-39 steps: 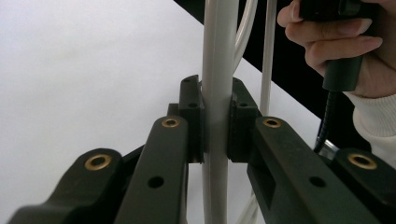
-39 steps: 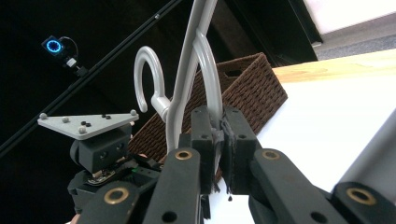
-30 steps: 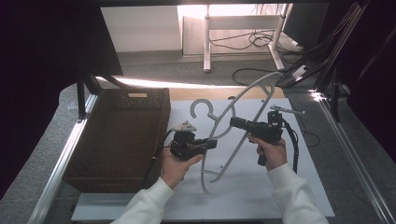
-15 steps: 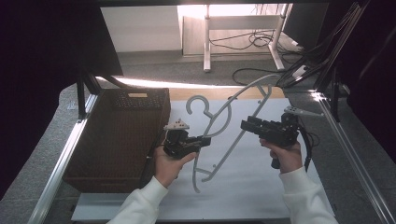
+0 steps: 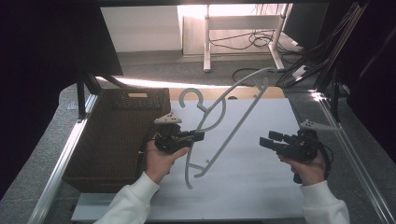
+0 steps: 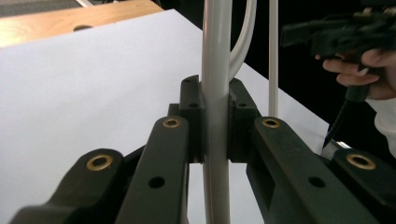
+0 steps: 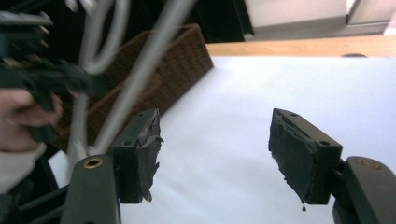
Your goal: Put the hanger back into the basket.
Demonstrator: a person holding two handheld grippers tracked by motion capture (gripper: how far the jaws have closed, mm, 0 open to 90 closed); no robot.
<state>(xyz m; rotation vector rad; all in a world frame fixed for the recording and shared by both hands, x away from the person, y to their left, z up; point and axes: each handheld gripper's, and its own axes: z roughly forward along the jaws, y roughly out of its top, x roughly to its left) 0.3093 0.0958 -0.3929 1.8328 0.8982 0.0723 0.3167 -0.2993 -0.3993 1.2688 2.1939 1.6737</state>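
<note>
Left gripper (image 5: pixel 198 136) clamps the white hanger's (image 5: pixel 226 123) lower bar, lifting it tilted above the white sheet (image 5: pixel 261 186), hook toward 12 o'clock. Right gripper (image 5: pixel 266 141), at 3 o'clock and well apart from it, has jaws spread, empty. Brown wicker basket (image 5: pixel 114 135) sits at 9 o'clock.
</note>
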